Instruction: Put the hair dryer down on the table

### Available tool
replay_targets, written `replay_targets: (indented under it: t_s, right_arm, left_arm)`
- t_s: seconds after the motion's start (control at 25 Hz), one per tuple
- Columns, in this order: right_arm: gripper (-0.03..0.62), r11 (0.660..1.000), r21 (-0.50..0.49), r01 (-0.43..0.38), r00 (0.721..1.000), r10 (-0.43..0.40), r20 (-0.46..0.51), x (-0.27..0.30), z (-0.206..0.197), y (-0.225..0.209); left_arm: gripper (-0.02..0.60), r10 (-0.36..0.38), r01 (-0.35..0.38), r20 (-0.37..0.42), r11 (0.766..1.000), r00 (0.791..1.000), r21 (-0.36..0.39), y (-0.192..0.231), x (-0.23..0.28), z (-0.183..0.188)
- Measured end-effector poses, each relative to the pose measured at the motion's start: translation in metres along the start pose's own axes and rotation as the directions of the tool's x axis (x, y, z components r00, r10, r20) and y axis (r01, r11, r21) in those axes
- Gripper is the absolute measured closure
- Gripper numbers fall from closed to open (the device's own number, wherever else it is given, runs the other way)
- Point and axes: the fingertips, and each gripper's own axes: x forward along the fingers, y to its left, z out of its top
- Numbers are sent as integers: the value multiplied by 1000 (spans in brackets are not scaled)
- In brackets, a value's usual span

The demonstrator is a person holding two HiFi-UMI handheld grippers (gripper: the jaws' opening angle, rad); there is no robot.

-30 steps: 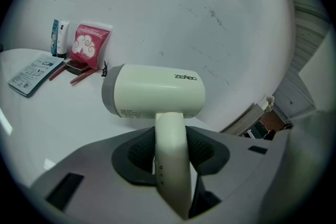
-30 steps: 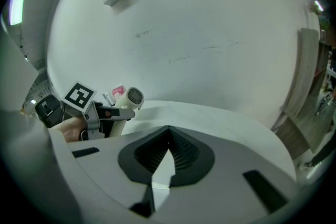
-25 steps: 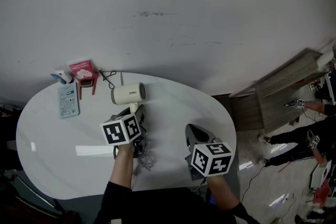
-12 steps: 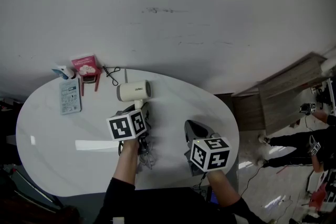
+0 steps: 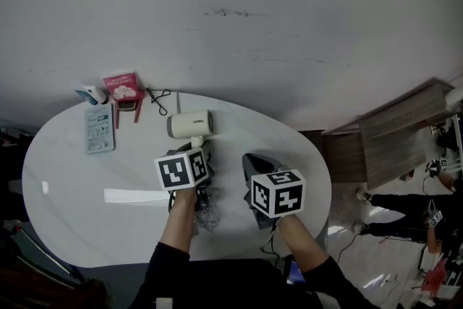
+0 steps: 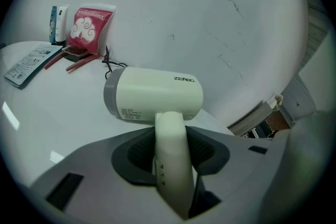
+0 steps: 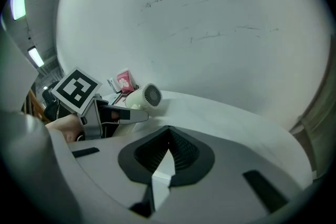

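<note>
The cream hair dryer has a grey rear grille and its barrel lies level over the white oval table. My left gripper is shut on its handle, which runs down between the dark pads in the left gripper view. That view shows the barrel just beyond the jaws. I cannot tell whether the dryer touches the tabletop. My right gripper hovers to the right of the left one, shut and holding nothing. From the right gripper view I see the dryer's grille.
At the table's far left lie a red packet, a blue leaflet, a small tube and a black clip. A dark cord trails under my left hand. A wooden board and people are on the floor at right.
My right gripper has moved left, closer to the left gripper. The left gripper and the dryer have shifted slightly right and farther along the table.
</note>
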Motion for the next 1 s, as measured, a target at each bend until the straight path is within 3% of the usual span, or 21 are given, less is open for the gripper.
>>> replay_targets:
  t_s: [0.36, 1.0]
  right_arm:
    - [592, 999, -32, -27, 997, 25, -73, 26, -9, 6]
    - [592, 999, -41, -25, 996, 21, -87, 28, -13, 6]
  left_arm:
    - [419, 44, -44, -20, 999, 999, 29, 0, 5, -3]
    - [418, 138, -133, -55, 987, 989, 86, -1, 11, -8]
